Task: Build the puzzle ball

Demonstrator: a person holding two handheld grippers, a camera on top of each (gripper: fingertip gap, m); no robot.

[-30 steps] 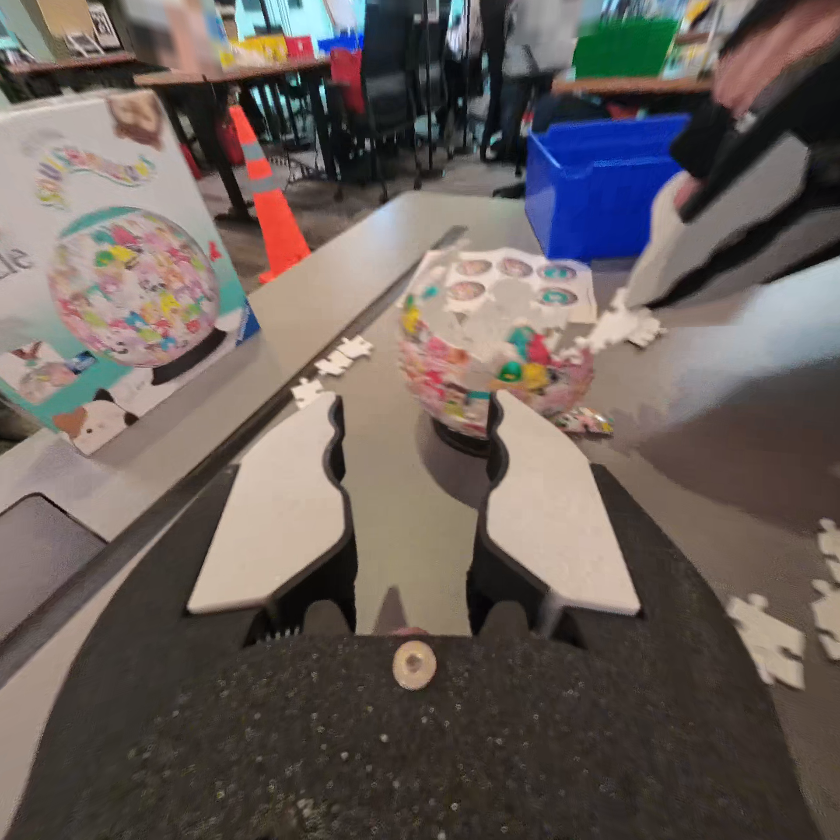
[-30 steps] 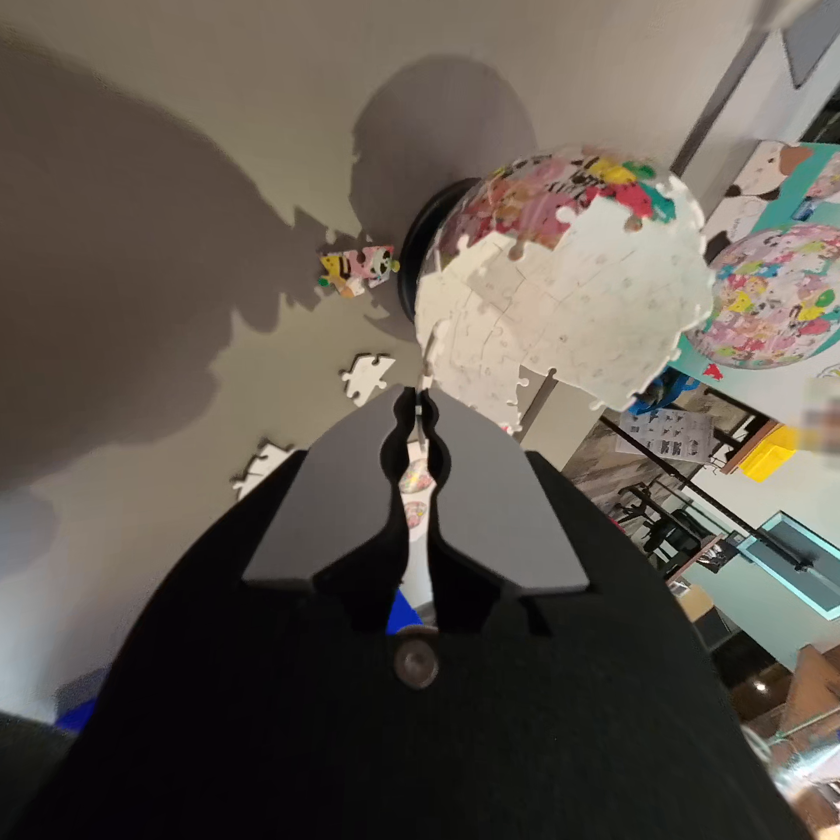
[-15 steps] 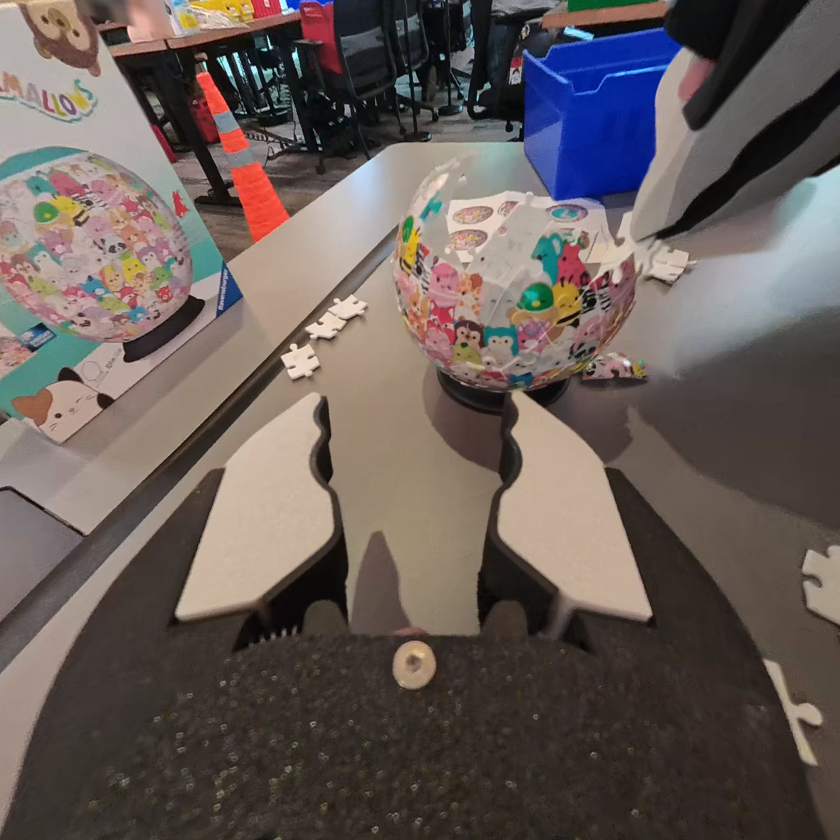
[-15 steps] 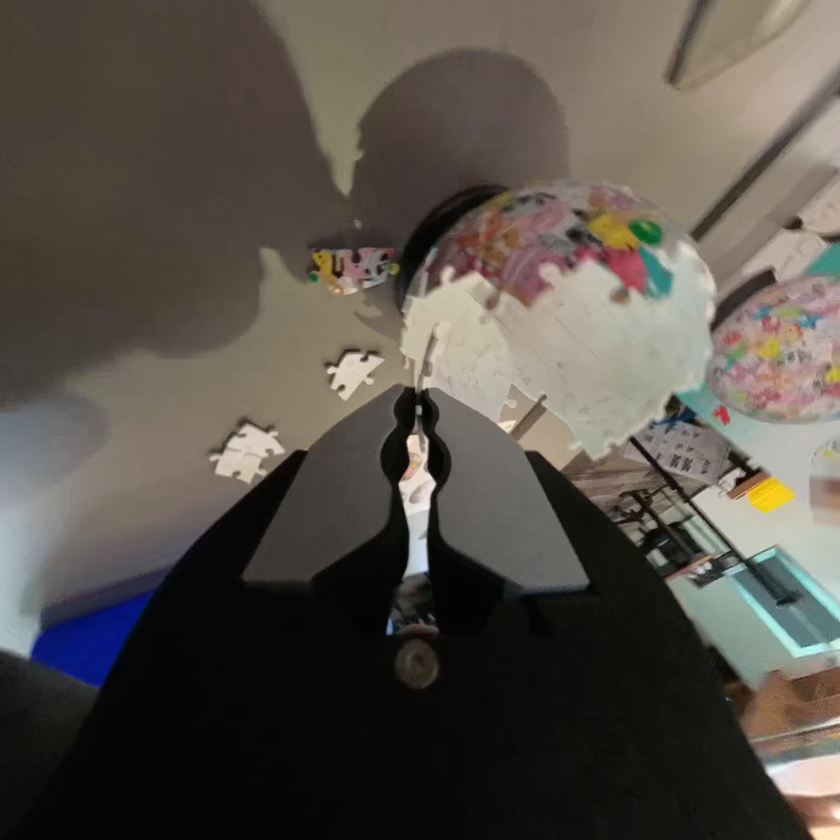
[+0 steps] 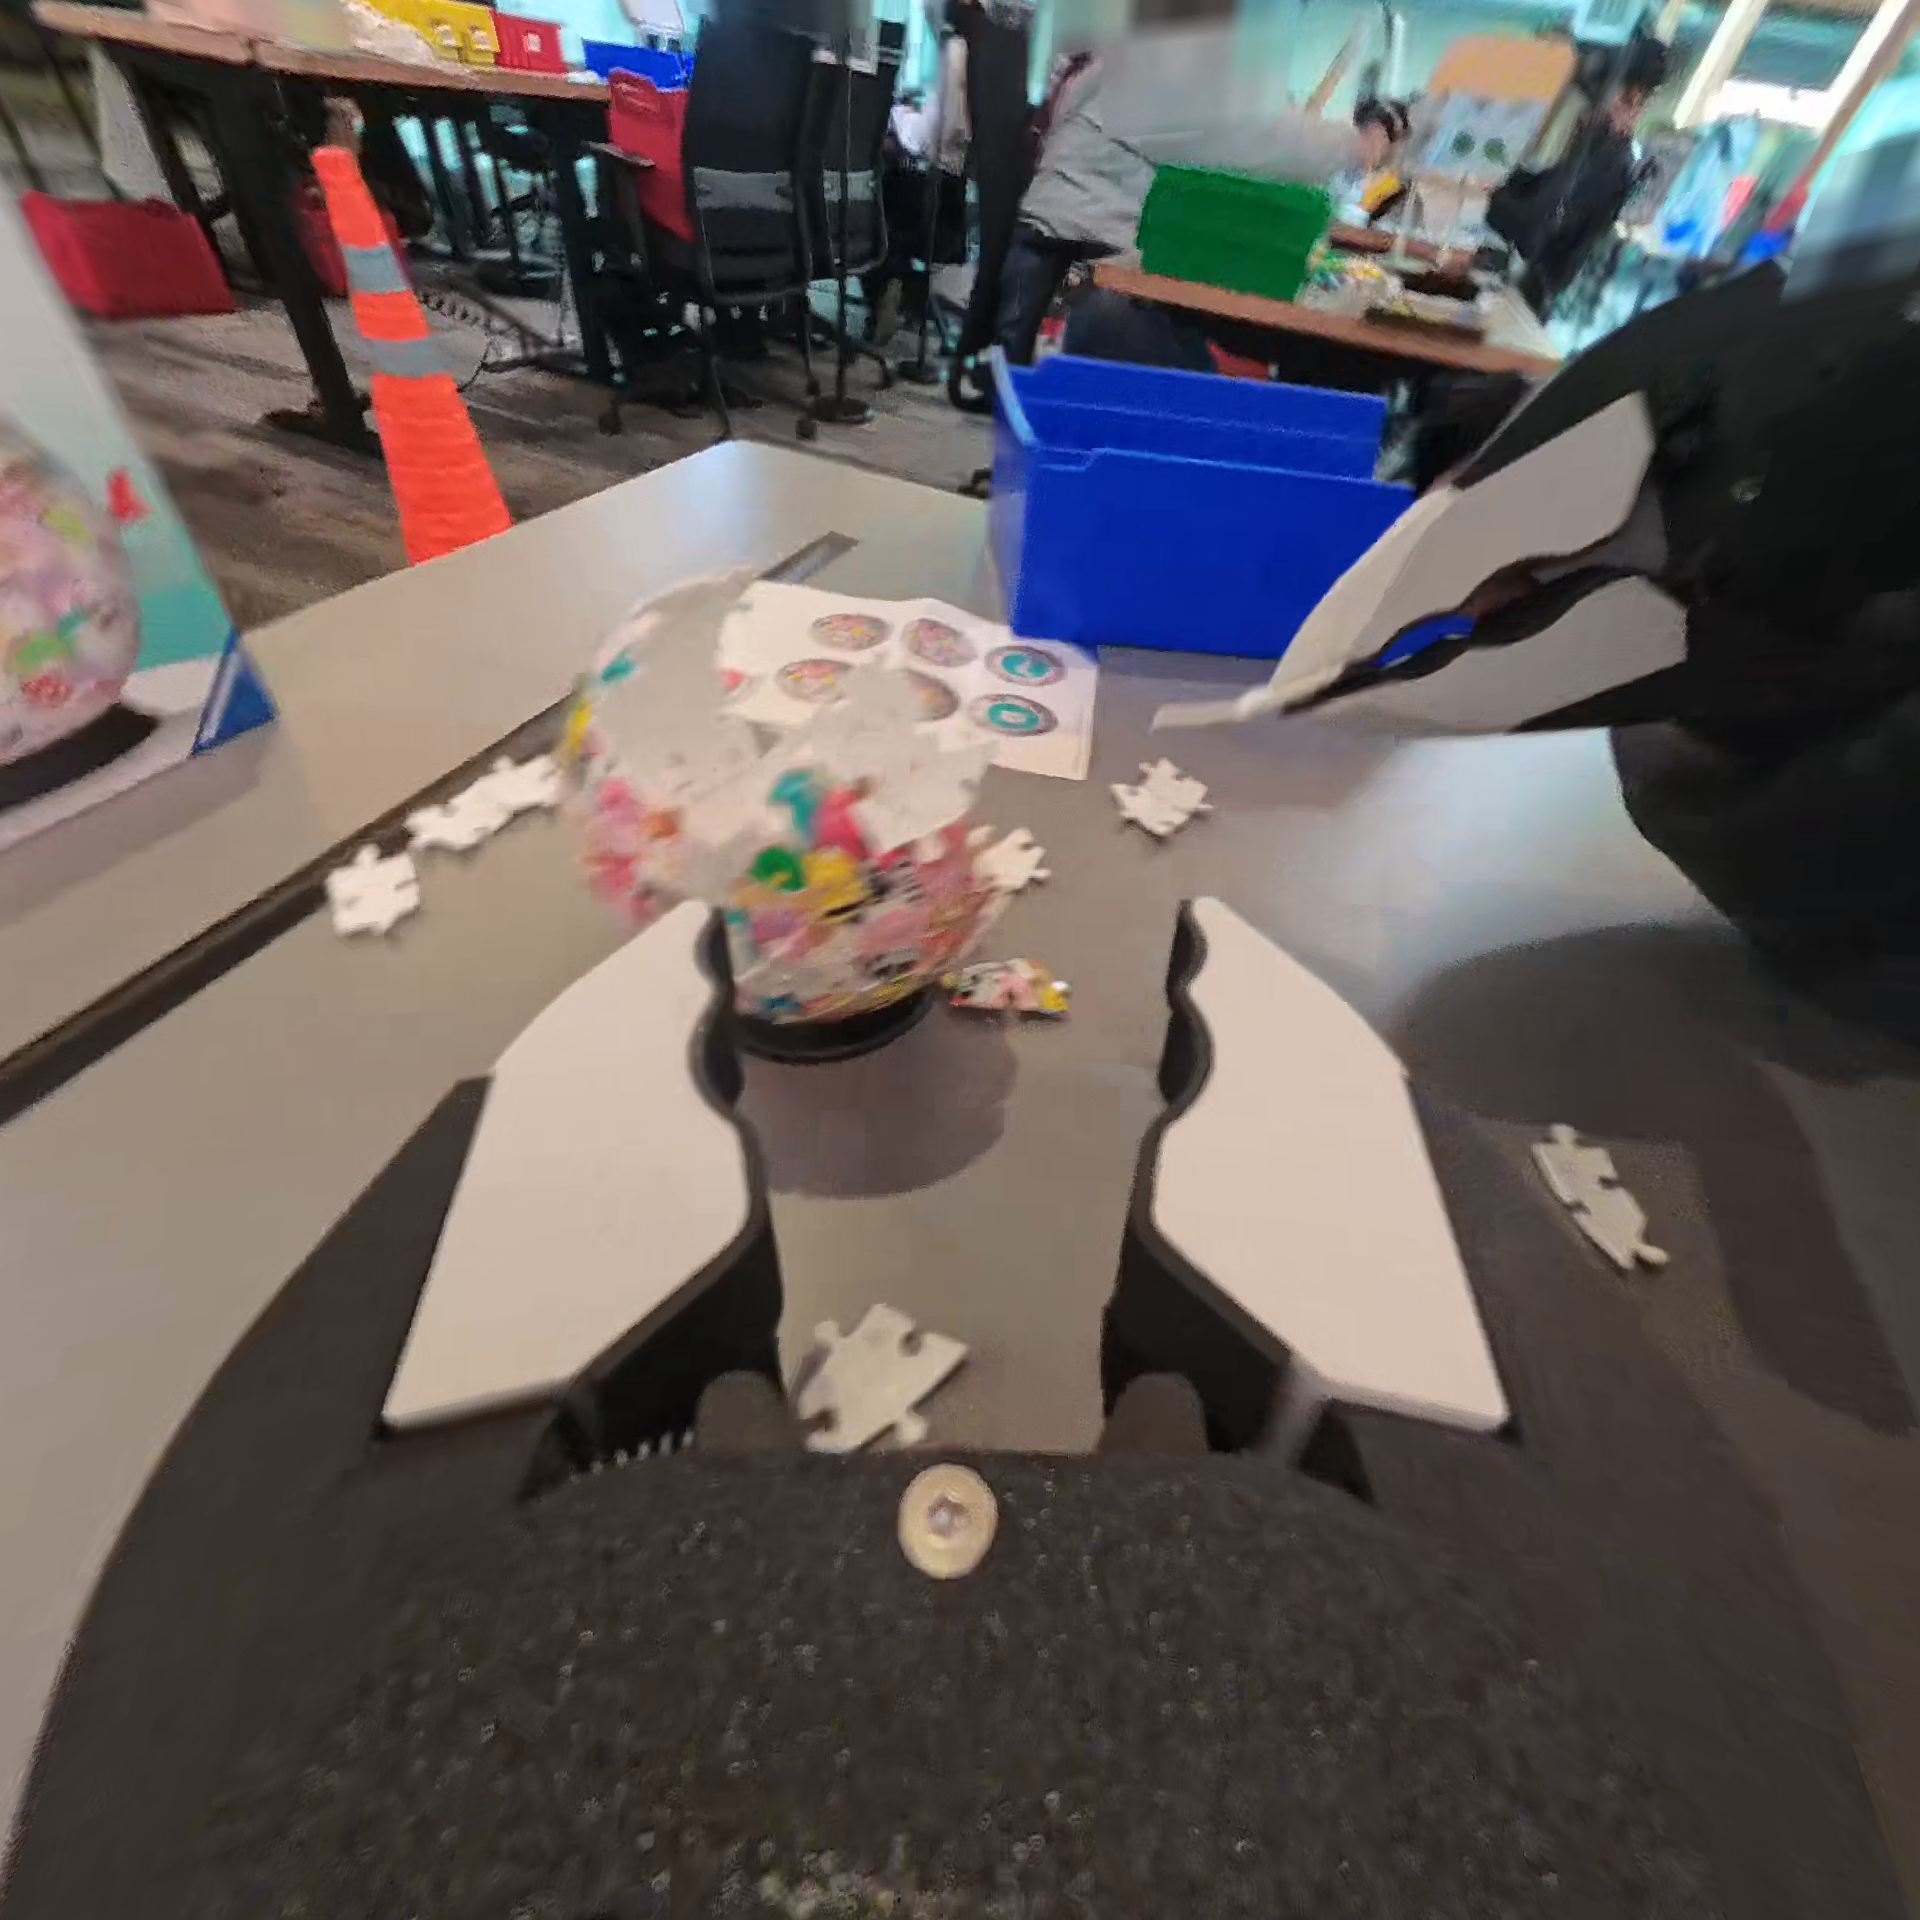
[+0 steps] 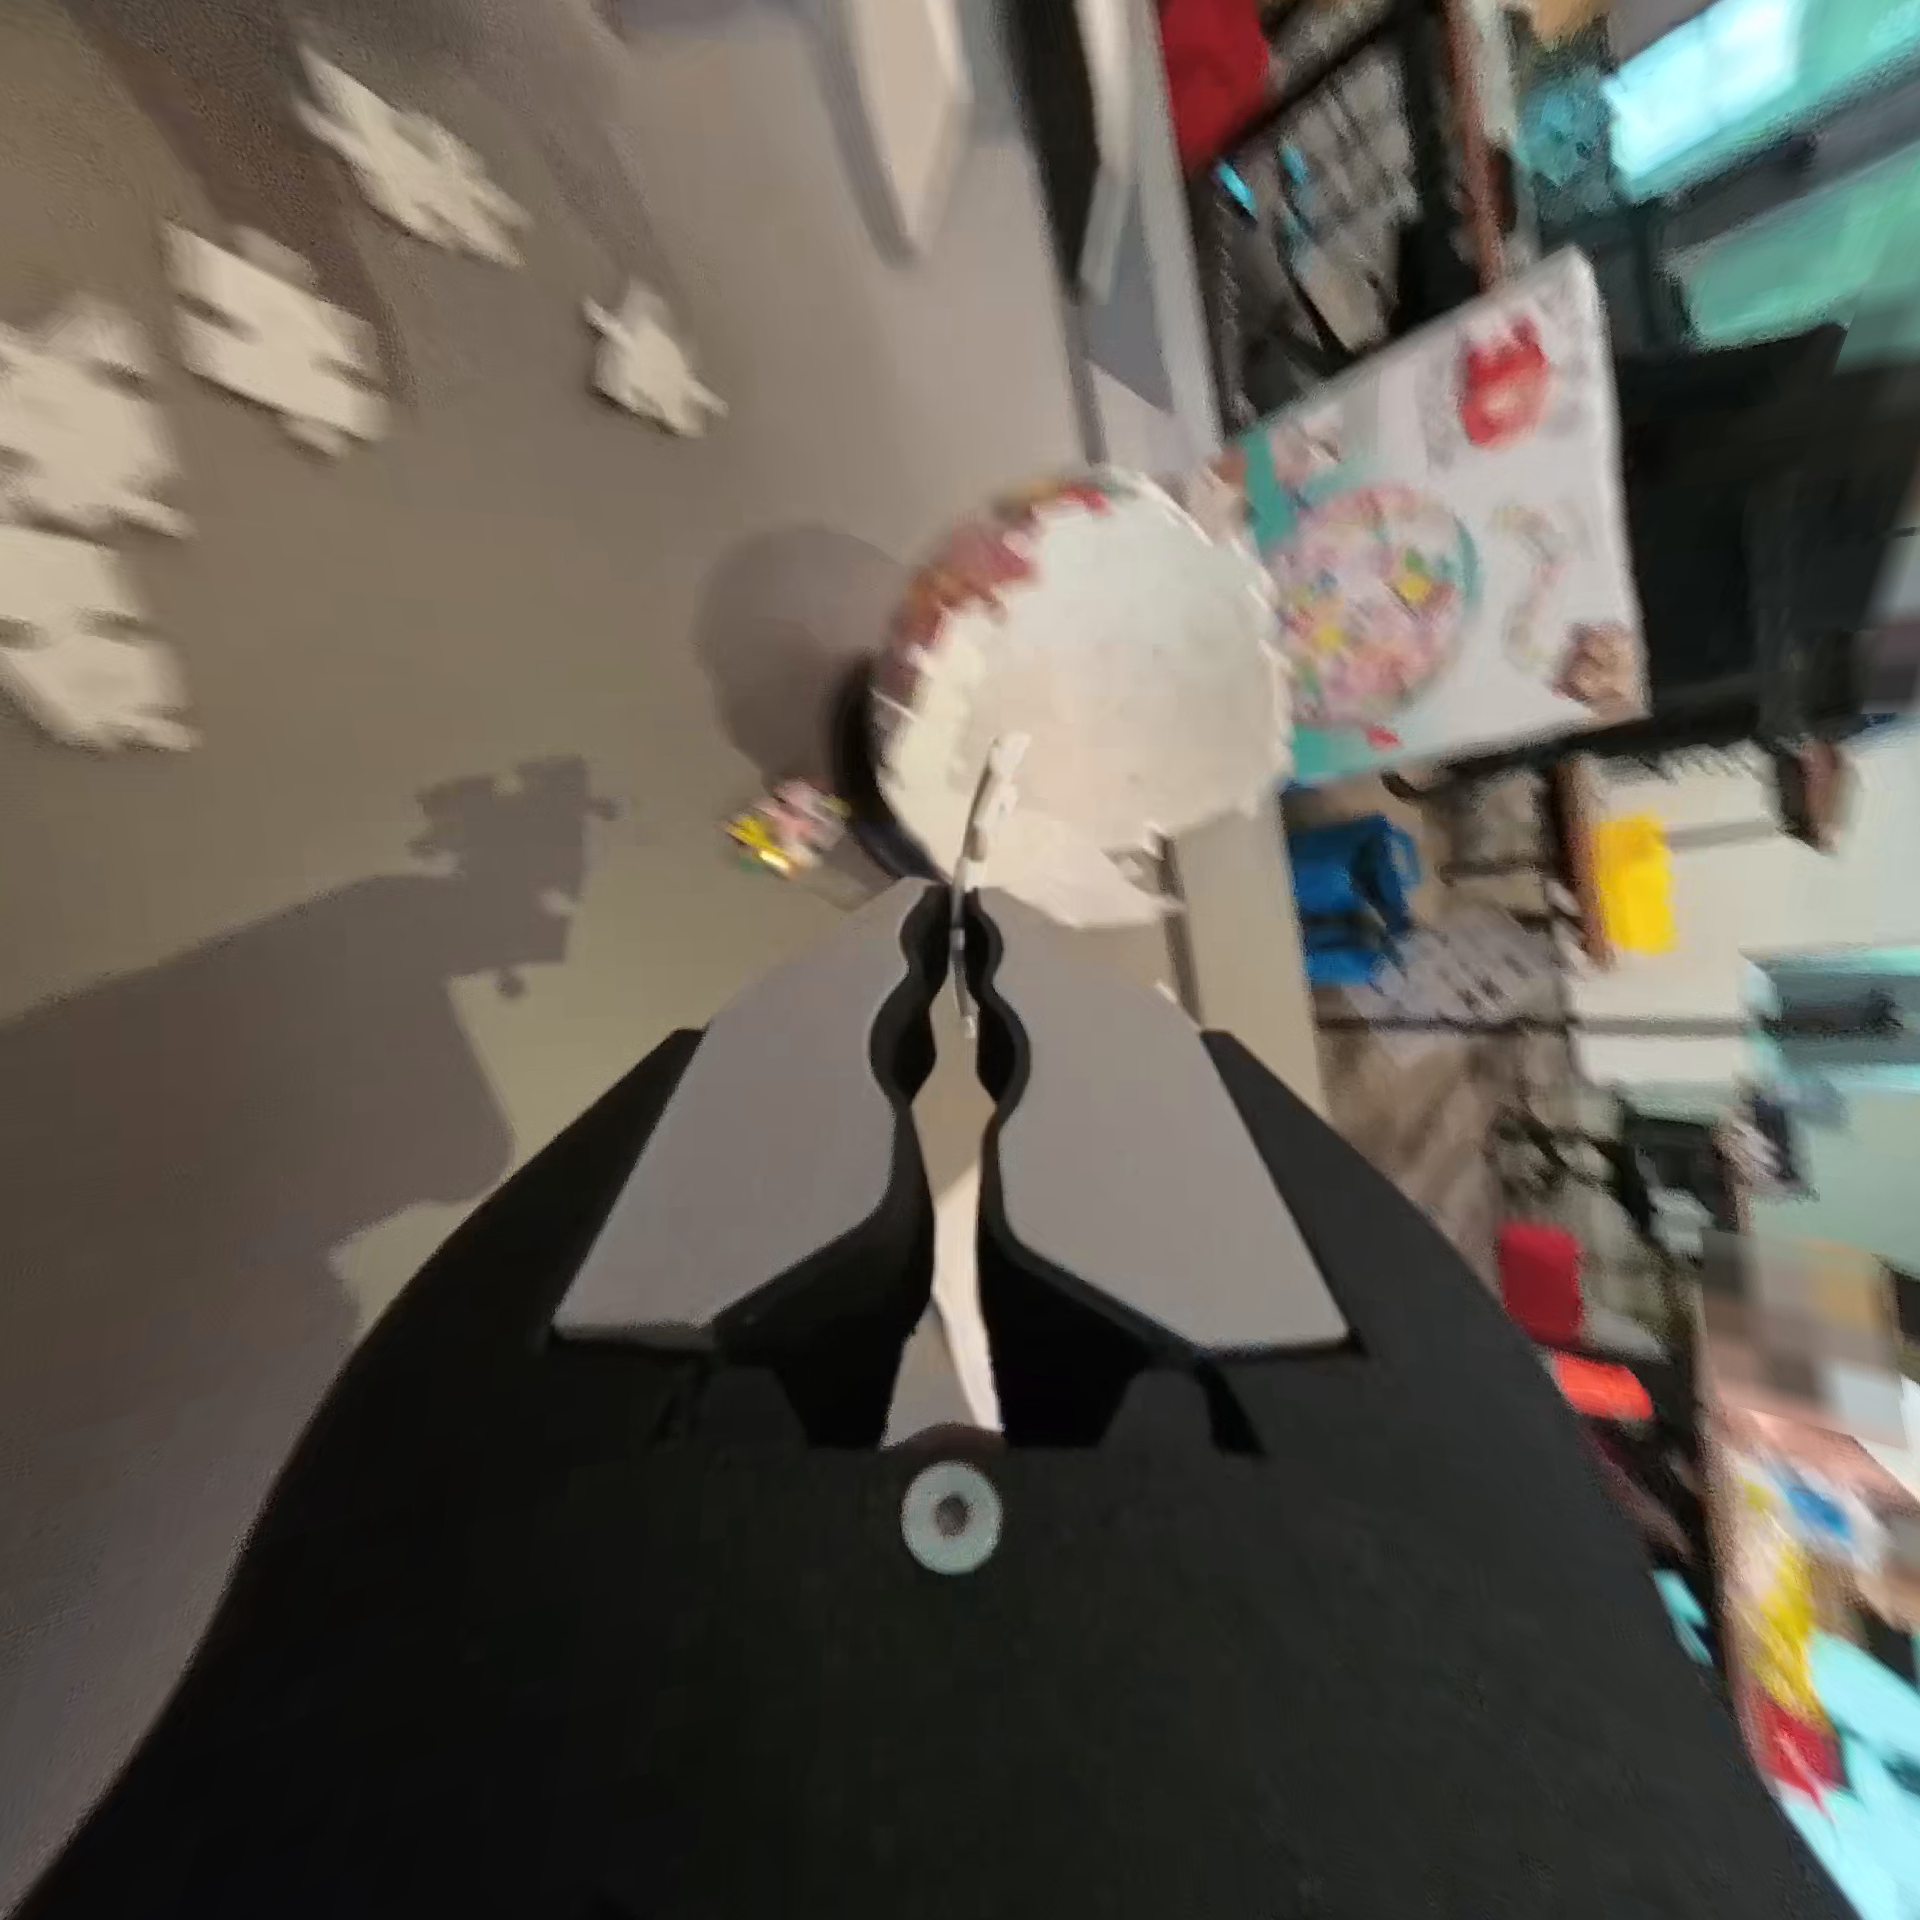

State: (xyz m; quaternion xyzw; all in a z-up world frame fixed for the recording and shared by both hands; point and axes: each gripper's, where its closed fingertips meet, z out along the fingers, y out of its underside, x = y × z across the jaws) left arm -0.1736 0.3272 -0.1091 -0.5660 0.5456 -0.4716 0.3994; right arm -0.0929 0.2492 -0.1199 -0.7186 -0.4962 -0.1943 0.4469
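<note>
Two claws are in play. The left claw [image 5: 945, 997] is spread wide and empty, low over the table [image 5: 1403, 883], aimed at the half-built puzzle ball [image 5: 779, 821], which sits on a dark ring stand [image 5: 831, 1034] near the table's middle. The right claw [image 6: 958, 914] is pinched tight on a thin white puzzle piece [image 6: 982, 821], edge-on, just short of the ball's open white shell.

That shell looks light and fragile: a thin curved wall of interlocked pieces, likely to buckle or shed pieces under a squeeze. A safer hold would be low on the finished coloured band near the stand, gently.

Loose pieces [image 5: 457, 821] lie scattered around the ball toward the left edge, and one [image 5: 878, 1377] sits under the left claw. A blue bin [image 5: 1184, 530] and a printed sheet [image 5: 935, 686] crowd the far edge, the puzzle box [image 5: 73, 644] the left, so open room lies on the near and right sides.
</note>
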